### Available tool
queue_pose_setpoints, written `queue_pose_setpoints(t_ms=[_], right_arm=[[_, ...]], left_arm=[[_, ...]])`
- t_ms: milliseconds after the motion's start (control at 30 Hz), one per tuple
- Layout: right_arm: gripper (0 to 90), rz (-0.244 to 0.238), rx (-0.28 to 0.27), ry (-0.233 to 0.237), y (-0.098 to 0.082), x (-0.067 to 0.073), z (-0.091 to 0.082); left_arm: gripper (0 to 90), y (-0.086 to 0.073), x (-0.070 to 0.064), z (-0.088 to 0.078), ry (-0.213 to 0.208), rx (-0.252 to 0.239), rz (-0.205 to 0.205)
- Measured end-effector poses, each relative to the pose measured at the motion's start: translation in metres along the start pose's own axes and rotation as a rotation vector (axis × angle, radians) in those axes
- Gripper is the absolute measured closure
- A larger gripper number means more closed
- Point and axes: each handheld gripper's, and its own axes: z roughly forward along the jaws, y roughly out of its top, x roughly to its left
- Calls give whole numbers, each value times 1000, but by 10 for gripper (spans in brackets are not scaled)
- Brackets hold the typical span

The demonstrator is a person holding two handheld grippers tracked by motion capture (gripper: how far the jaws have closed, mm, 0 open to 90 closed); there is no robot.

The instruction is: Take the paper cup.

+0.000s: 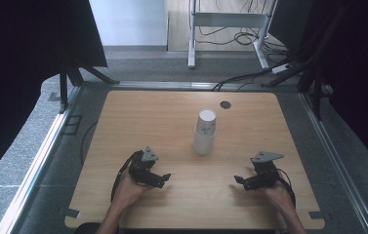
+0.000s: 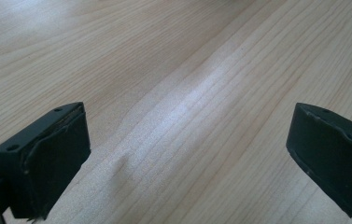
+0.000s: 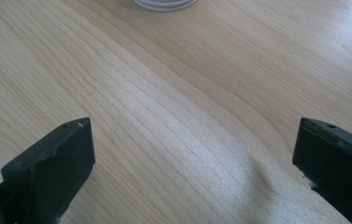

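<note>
Both hand-held grippers rest low on the near part of the bench (image 1: 137, 107), the left hand-held gripper (image 1: 164, 179) and the right hand-held gripper (image 1: 237, 183) each with jaws spread wide over bare wood and nothing between them. Between and beyond them, near the middle of the light wooden top, stands one stack of white paper cups (image 1: 205, 131), upright and well apart from either. Grey carpet surrounds the bench, black drapes hang at both sides, and one white table frame (image 1: 228, 22) with loose cables stands behind.
</note>
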Motion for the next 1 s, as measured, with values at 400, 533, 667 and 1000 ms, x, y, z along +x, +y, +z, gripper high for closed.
queue_pose_setpoints(t_ms=[400,533,667,1000], right_arm=[[0,15,-7,31,2,2,1],[0,21,-13,36,3,1,0],[8,20,-14,42,6,3,-2],[8,13,-13,60,16,4,-6]], left_arm=[[10,-2,-3,5,-3,13,12],[12,-2,-4,5,-6,21,21],[16,-1,-4,5,-11,14,29],[28,2,-6,3,-23,17,64]])
